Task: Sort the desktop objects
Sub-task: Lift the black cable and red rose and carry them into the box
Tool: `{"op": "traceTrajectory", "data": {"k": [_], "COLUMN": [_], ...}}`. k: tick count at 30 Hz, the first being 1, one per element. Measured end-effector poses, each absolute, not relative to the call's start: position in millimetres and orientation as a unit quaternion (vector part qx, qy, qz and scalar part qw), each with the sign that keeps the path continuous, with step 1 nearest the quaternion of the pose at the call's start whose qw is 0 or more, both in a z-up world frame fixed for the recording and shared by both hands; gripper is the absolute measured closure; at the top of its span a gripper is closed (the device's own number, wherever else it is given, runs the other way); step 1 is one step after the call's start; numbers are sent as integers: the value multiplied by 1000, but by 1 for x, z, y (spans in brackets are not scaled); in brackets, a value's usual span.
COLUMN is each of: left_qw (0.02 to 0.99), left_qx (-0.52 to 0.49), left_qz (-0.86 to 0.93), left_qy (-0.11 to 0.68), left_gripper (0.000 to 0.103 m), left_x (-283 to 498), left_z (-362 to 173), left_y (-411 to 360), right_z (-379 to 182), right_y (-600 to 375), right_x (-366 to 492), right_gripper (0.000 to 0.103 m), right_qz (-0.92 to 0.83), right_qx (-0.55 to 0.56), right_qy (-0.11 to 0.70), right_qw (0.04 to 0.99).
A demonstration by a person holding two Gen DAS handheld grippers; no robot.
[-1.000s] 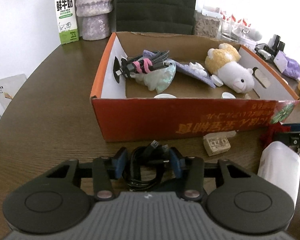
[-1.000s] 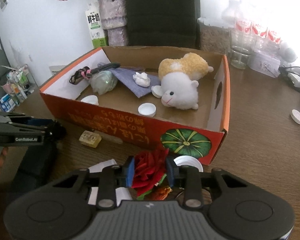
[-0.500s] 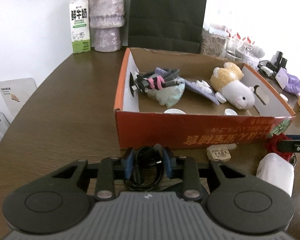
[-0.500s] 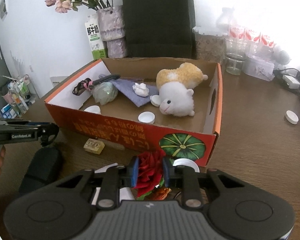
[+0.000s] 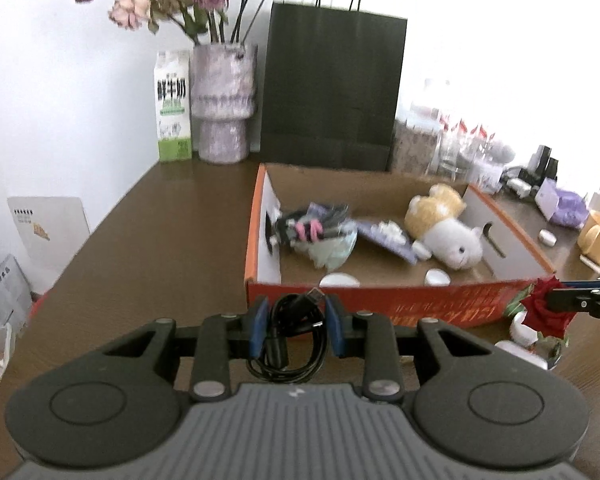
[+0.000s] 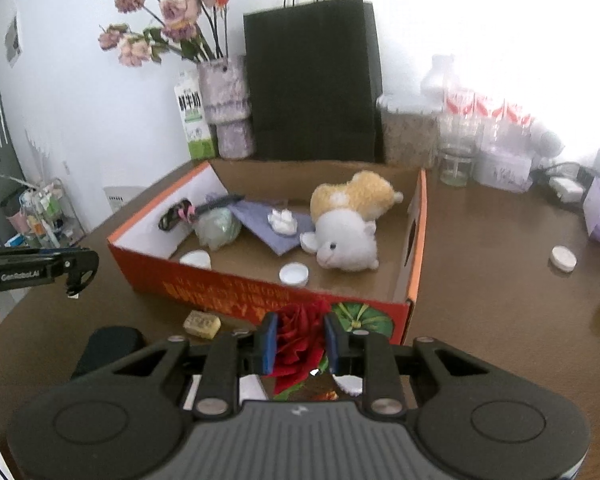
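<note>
Cable coil pinched between left claw pads.

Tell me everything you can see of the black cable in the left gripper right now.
The black cable is a thin, rubbery-looking cord wound into a loose coil of several loops. One plug end sticks up and right out of the top of the bundle; a thicker dark part hangs low on its left side. The left gripper is shut on it, a blue pad pressing each side of the coil, whose lower loops sag below the pads. It hangs before the near wall of the orange cardboard box; whether it touches anything else cannot be told.
</note>
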State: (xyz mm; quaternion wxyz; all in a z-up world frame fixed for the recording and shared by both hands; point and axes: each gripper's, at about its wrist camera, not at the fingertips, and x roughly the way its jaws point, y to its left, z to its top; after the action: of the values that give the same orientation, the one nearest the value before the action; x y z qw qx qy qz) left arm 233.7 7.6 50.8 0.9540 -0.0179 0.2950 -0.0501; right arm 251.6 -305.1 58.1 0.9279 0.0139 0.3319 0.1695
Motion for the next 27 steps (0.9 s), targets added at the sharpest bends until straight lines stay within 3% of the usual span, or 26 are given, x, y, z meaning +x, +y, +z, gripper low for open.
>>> {"op": "traceTrajectory", "data": {"k": [15,27], "left_qw": [977,972], "left_qx": [-39,-46], "left_qz": [-77,-84], "left_qy": [196,214], "left_gripper": [72,72], "left_x": [253,304], "left_z": [105,71], "left_y": [-25,-40], "right_z": [107,67], "right_y": [-287,-262], "right_x": [278,325], "right_gripper": [80,80], "right_qz": [172,156], "right_qx": [43,83], "right_qy": [233,245], "right_qw": [956,953]}}
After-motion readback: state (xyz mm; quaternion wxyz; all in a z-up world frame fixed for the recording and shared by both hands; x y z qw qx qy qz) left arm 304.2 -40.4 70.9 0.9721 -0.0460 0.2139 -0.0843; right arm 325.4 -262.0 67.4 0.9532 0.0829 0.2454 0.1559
